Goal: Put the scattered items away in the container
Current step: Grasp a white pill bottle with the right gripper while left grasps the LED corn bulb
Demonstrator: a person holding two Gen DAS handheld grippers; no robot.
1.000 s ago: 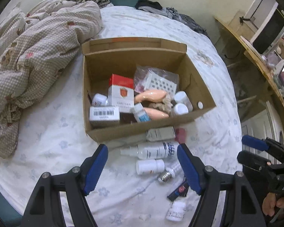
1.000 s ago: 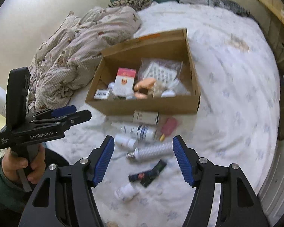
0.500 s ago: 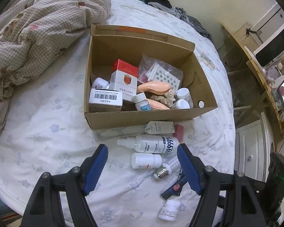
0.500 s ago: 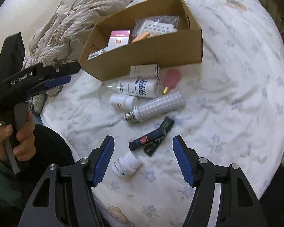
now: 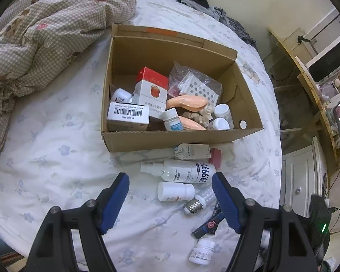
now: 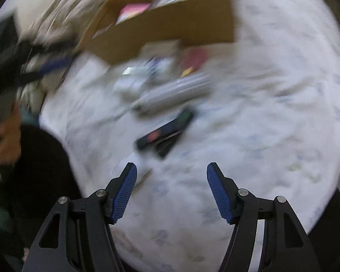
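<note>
Left gripper empty, jaws wide apart, hovering over the bed just in front of the cardboard box. Right gripper also wide apart and empty; its view is badly motion-blurred, so what it's aiming at is a guess, probably the dark flat items just ahead of it.

Box already holds cartons, small bottles, a bagged tray. Loose items lie on the bed beside the box's near wall: small carton touching the wall, red piece next to it, spray bottle on its side, white pill bottle just below it, LED bulb, black packet, small white bottle nearest the camera.

Handling, judged:
- Pill bottle: light, rigid, smooth and round; will roll on the soft bedding. Grip across the body, mid-length, not the cap.
- Spray bottle: heavier if there's liquid in it, slick plastic; take the middle of the barrel, avoid the nozzle.
- Bulb: fragile-ish plastic shell, light; hold the body, gentle squeeze.
- Packet: thin and flat, hard to get under on soft sheets; pinch an edge.
</note>
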